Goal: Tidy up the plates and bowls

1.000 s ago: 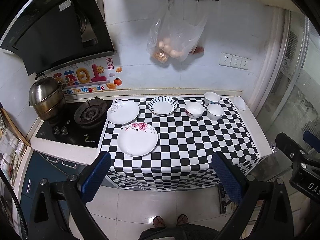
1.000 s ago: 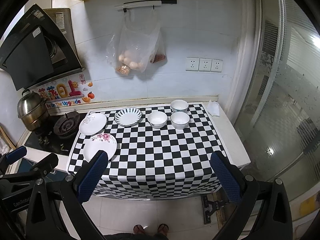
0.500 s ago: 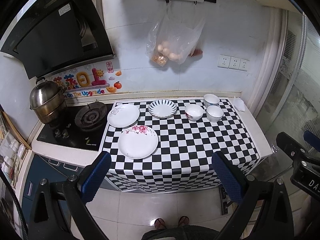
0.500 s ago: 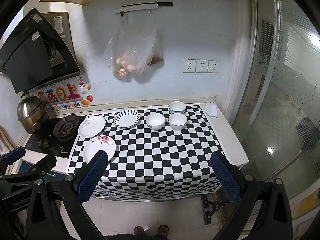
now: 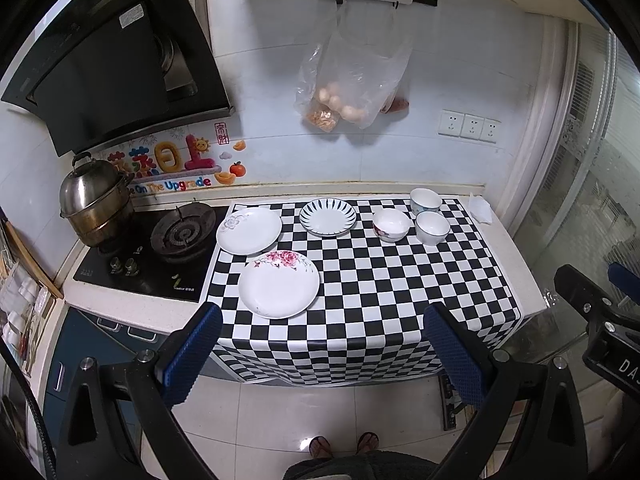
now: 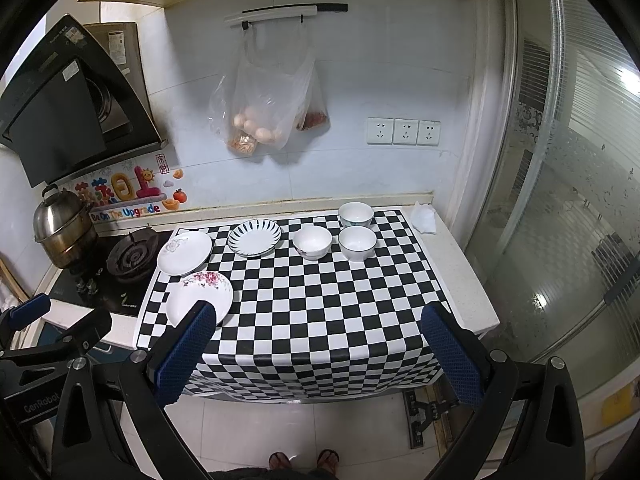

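Checkered cloth (image 5: 400,280) covers the counter, with the stove (image 5: 160,248) to its left. Along the cloth's back lie, left to right, a plate (image 5: 249,230), a striped plate (image 5: 328,217) and three bowls (image 5: 428,218). A flowered plate (image 5: 279,284) lies before the left plate. A bag (image 5: 352,80) hangs on the wall behind.

Three plates sit toward the left edge of the tabletop (image 5: 516,264): one with pink flowers (image 5: 279,284), one plain white (image 5: 249,230), one with blue stripes (image 5: 328,217). Three bowls stand near the back right corner (image 5: 391,225) (image 5: 432,228) (image 5: 425,200). There is also one steel pot (image 5: 96,204), one crumpled tissue (image 5: 480,209), and two tools (image 5: 320,356) (image 6: 316,354), one in each view.
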Available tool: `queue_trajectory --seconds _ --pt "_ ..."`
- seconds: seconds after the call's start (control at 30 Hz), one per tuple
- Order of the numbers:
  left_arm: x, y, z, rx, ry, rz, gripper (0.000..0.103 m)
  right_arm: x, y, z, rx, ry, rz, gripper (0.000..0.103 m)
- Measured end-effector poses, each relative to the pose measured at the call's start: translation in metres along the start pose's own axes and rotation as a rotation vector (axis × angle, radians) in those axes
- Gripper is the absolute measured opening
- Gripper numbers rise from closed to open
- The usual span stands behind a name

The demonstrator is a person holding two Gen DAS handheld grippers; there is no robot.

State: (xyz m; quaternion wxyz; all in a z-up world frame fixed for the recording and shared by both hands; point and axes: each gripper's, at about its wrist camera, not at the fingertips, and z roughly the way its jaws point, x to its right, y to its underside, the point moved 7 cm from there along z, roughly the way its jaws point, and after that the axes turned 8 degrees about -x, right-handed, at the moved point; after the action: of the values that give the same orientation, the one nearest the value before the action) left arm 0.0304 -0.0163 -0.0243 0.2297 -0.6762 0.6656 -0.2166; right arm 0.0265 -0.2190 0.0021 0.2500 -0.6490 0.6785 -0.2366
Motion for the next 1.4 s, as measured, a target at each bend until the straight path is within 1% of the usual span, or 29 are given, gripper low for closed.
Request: queue_trajectory --seconds 0.13,1.0,1.13,1.23,1.33,1.4 --pt "-0.007 -0.002 0.002 0.003 0.0 -0.002 0.103 -0.001 0.001 0.001 0.0 0.001 -0.001 0.103" --pt "-0.007 -0.002 0.004 0.012 -0.003 -0.003 0.103 0.001 0.0 0.001 -0.002 0.0 0.003 0.103" --pt "-0.009 -0.002 0.005 0.015 -0.005 -0.003 0.103 -0.001 0.001 0.009 -0.01 -0.01 0.017 0.103" --pt "-0.018 -0.006 0.019 0.005 -0.004 -0.021 0.103 -0.001 0.002 0.02 -0.023 -0.037 0.047 0.103" --pt "-0.037 -0.013 0.049 -0.037 0.0 -0.057 0.103 -0.002 0.003 0.046 -0.05 -0.105 0.092 0.103" --pt "-0.053 -0.018 0.079 -0.085 0.002 -0.087 0.103 -0.008 0.004 0.078 -0.1 -0.177 0.127 0.103"
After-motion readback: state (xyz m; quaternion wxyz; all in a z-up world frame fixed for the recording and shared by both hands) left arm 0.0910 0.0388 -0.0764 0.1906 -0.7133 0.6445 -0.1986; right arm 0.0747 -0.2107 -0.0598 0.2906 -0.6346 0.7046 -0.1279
